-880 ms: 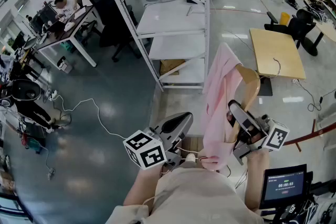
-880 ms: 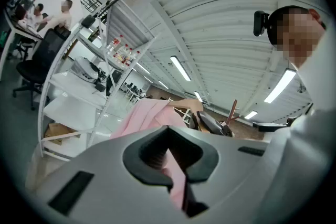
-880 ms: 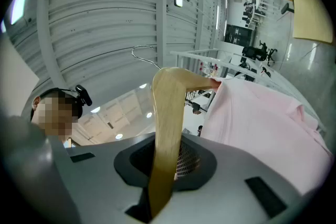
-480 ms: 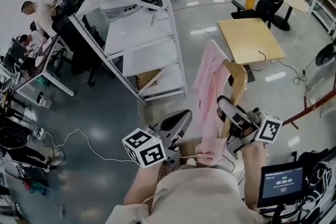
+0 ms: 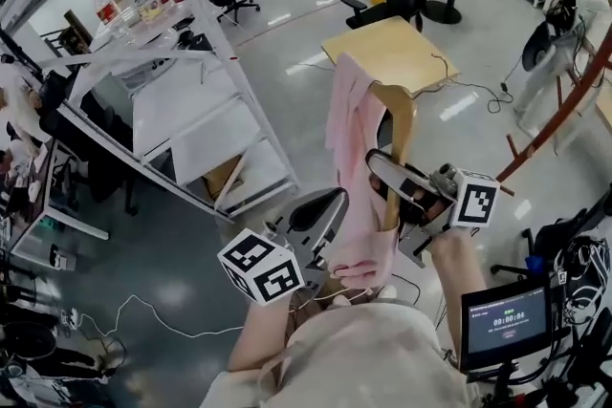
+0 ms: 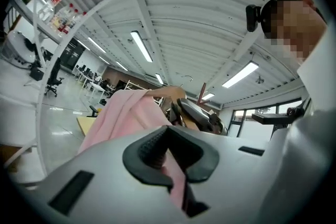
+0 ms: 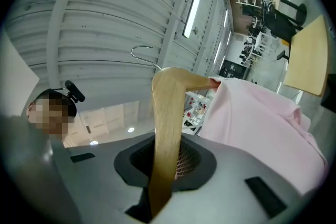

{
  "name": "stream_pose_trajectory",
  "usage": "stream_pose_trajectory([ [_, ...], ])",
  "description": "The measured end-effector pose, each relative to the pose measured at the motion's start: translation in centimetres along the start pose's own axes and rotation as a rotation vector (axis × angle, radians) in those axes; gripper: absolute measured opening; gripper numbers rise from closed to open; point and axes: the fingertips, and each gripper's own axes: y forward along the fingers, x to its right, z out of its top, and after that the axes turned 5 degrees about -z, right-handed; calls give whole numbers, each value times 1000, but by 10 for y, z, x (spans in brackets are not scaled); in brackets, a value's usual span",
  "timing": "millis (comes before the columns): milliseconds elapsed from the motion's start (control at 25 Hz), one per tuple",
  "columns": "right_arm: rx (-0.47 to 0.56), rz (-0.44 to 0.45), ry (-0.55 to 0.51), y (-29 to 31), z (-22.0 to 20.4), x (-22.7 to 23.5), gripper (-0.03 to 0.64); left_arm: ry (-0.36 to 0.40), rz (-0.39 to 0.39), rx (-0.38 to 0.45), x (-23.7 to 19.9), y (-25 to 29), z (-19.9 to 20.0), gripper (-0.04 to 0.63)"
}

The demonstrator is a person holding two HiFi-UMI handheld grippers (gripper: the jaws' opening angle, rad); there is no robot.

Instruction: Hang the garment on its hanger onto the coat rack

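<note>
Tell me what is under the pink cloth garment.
A light wooden hanger: its bare arm is clamped in the right gripper. Its other arm is covered by the pink cloth garment.

Beige top [image 5: 368, 354]; grey-shelled left gripper [image 5: 330, 202] and right gripper [image 5: 379, 165], each with a black-and-white marker cube [image 5: 260, 267]

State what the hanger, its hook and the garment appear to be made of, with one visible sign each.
The hanger looks like wood: pale tan, smooth, perhaps lacquered, with faint lengthwise grain. The hook is probably metal wire: thin, silvery, bent in a curve. The garment is soft pink cloth, matte, draping in loose folds; fibre unclear.
</note>
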Motion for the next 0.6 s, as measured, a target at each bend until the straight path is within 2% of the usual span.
stream_pose_trajectory([
  [320,95,-62,-50,-30,73,10,46,18,-188,-39,16,85,22,6],
  [440,125,-96,-77,-34,96,11,46,55,-257,-60,21,110,37,6],
  [600,153,-133,-110,-79,133,14,46,75,-338,-74,54,167,39,6],
])
